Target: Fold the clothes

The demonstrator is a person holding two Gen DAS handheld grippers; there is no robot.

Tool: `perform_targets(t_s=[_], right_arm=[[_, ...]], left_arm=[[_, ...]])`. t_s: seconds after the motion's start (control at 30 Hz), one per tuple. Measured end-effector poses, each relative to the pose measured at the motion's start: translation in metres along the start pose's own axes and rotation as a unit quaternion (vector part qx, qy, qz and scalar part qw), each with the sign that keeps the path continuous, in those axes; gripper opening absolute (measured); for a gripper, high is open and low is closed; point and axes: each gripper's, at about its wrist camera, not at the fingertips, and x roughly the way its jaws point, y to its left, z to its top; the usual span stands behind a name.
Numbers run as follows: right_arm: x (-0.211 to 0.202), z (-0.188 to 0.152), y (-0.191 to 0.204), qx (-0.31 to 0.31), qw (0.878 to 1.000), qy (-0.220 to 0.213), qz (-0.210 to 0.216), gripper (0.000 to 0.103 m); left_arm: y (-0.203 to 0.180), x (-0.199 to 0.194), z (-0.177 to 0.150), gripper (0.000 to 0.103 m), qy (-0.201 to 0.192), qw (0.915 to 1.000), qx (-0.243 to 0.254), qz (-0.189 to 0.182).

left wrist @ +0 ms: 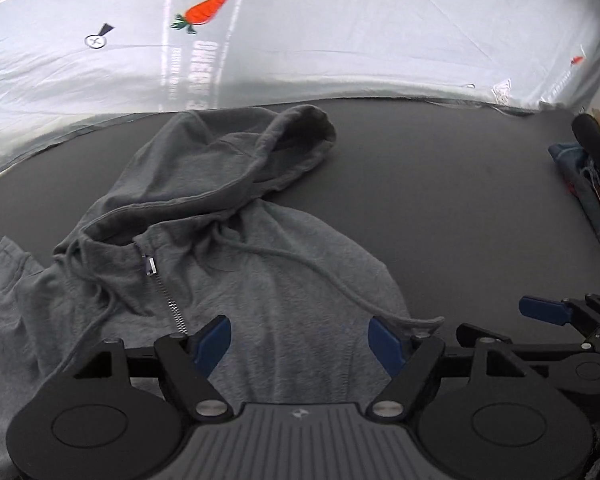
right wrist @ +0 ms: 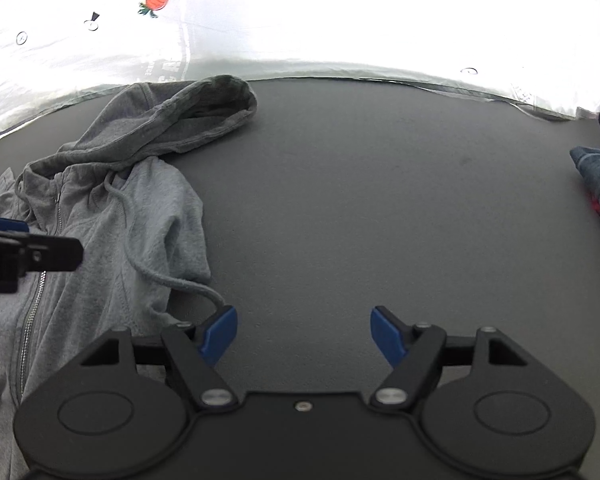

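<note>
both claws hang released, left claw [left wrist: 300, 342] over the hoodie [left wrist: 236, 264], right claw [right wrist: 303, 334] beside; the loose drawstring [right wrist: 168, 276] probably snags a pinch.

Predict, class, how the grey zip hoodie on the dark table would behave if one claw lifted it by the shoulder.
The hoodie would probably sag and drape rather than hold its shape: it already lies in soft wrinkles. Its drawstring trails loose across the chest, so it would likely dangle. The hood, lying open and floppy, would probably flop down behind.
</note>
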Motion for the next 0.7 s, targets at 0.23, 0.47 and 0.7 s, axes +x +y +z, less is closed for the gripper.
perform_targets(t_s=[0.23, 0.47, 0.7], right_arm=[[-0.003, -0.031, -0.034, 0.039, 0.998, 0.022, -0.052, 0.075], [0.001, -0.027, -0.023, 0.01, 0.999, 0.018, -0.036, 0.075], [0.016, -0.013, 0.03, -0.079, 0.993, -0.009, 0.086, 0.075]], left_arm=[[-0.032, 0.041, 0.007, 0.04, 0.043, 0.9975, 0.047, 0.029], [0.053, -0.003, 0.002, 0.01, 0.034, 0.9921, -0.119, 0.022], [0.181, -0.058, -0.046, 0.006, 0.016, 0.9504, -0.281, 0.133]])
